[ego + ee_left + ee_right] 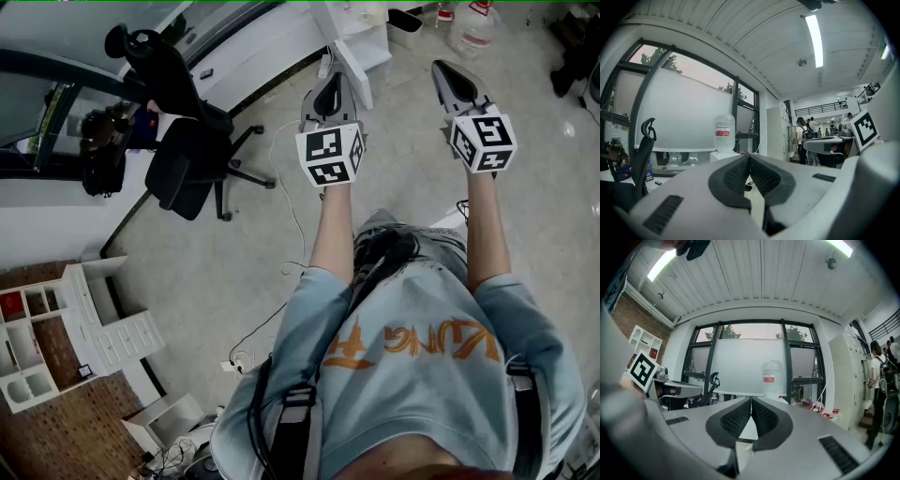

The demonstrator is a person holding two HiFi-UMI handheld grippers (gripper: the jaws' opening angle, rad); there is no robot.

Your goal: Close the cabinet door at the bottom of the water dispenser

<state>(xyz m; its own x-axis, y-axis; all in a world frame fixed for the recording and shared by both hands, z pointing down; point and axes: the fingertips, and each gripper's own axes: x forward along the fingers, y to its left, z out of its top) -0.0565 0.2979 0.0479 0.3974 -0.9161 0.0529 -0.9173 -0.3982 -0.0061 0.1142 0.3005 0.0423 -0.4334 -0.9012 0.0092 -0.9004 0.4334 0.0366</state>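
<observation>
Head view looks down on a pale floor (pixel 206 272) that fills most of the frame. A black office chair (pixel 192 155) stands at the upper left, and a white shelf unit (pixel 56 328) is at the lower left. The person's light blue shirt (pixel 422 375) takes up the bottom, with both bare forearms stretched forward.

The water dispenser (pixel 361 37) is the white body at the top edge, ahead of and between the two grippers and well apart from both. A narrow white panel (pixel 354 80) juts from its lower part toward the person. It looks like the cabinet door standing open, though the angle leaves that unsure. A clear bottle (pixel 473 28) with a red cap stands on the floor to the dispenser's right.

The left gripper (pixel 328 92) and right gripper (pixel 457 82) are held level side by side, each carrying its marker cube.

In the left gripper view, the left gripper (pixel 749 158) has its pads pressed together at the tips with nothing between them. The big water jug (pixel 724 132) on top of the dispenser rises behind them, a little to the left.

In the right gripper view, the right gripper (pixel 751 400) is likewise clenched and empty. The water jug (pixel 772 376) stands just right of centre against a wide window (pixel 747 364).
</observation>
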